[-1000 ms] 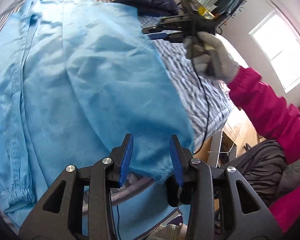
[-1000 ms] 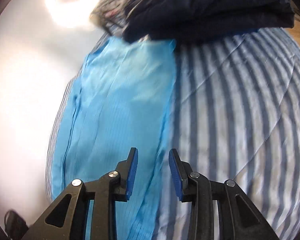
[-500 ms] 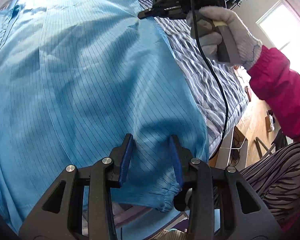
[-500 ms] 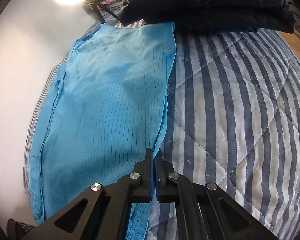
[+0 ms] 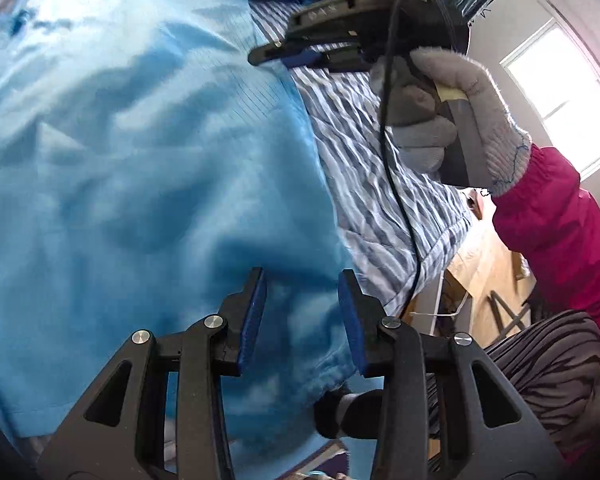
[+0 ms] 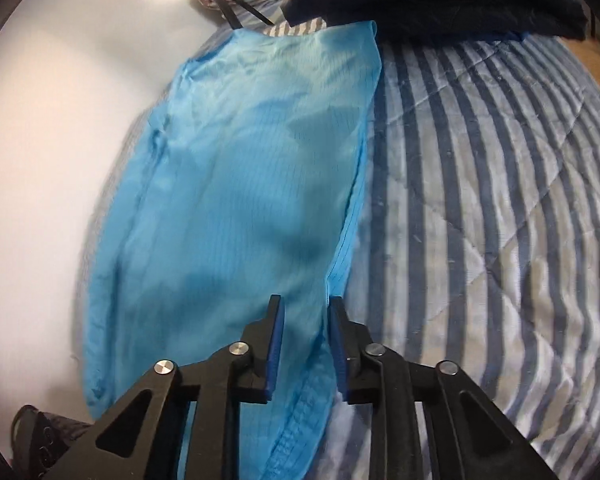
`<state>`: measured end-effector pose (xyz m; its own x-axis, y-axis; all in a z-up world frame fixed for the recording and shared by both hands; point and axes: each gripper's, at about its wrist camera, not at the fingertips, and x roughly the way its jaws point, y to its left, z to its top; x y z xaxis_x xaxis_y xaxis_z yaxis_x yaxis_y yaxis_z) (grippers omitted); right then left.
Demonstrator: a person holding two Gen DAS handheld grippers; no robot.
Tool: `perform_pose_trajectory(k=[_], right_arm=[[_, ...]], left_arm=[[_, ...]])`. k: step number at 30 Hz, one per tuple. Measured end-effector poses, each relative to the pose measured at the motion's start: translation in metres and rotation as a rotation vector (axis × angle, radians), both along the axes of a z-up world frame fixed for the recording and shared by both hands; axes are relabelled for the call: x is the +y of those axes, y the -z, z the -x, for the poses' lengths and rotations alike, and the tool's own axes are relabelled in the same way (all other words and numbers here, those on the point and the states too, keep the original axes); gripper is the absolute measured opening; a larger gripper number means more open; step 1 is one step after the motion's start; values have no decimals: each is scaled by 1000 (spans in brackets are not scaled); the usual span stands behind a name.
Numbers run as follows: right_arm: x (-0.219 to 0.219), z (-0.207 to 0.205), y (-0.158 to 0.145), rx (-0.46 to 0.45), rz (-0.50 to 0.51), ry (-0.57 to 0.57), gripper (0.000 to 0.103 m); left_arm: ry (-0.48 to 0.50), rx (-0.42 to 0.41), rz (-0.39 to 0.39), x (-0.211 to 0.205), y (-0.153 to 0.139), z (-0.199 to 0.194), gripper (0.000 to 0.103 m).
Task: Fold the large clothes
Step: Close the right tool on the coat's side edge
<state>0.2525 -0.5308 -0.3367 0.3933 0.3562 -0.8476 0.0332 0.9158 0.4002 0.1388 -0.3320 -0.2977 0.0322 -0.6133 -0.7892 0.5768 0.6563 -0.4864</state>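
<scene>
Through the left wrist view, my left hand-held gripper (image 5: 302, 322) hovers with fingers spread over the blue garment's (image 5: 140, 160) near hem, ready, I judge, to pinch it. Farther along the edge, the gloved hand (image 5: 448, 120) levels the right hand-held gripper (image 5: 268, 54).

From the right wrist view, the right hand-held gripper (image 6: 305, 346) straddles the garment's (image 6: 240, 200) side edge, parted and holding nothing, over the striped bed (image 6: 480, 200).
</scene>
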Motion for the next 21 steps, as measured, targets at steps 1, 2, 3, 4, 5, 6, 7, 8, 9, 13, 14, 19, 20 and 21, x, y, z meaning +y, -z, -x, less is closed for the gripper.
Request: perform_pose_trajectory(k=[1,2,3,4,5,6,7,8,9,13,14,19,20,21], right_arm=[[-3,2,2,8,20,13,20],[-8,4,4,11,6,22,20],[-16,7,4,10,-20,39,21],[-25,12,3,5,-47,58,27],[-32,16,2,-6,-79,65,29],[-39,21,0,-20,-105,67,33],[-45,25,-2,-33,-111,70,37],[-50,29,-3,-44,-114,74,39],[-55,32,-4,-51,-125,78,41],[-70,36,-1,-64,-195,107,57],[-71,35,-1,-68,-216,109,59],[-73,29,-2,-70,-243,114,61],[-73,27,-1,-67,-245,115,61],[-74,24,0,-64,-246,117,61]], left_arm=[[7,0,-11,-4,3,-1,37],[14,-17,-23,-11,3,1,38],[24,-29,-26,-14,1,3,38],[32,-32,-30,-16,-2,4,38],[31,-30,-24,-15,-8,5,38],[19,-34,-16,-12,-14,6,38],[3,-47,-12,-10,-21,6,40],[-8,-60,-10,-8,-26,6,43],[-26,-81,-8,-9,-33,5,52],[-60,-129,-92,-29,-37,-4,64],[-73,-139,-127,-38,-33,-9,64],[-90,-122,-283,-70,2,-24,64],[-94,-145,-284,-72,2,-22,64],[-87,-164,-293,-74,2,-21,64]])
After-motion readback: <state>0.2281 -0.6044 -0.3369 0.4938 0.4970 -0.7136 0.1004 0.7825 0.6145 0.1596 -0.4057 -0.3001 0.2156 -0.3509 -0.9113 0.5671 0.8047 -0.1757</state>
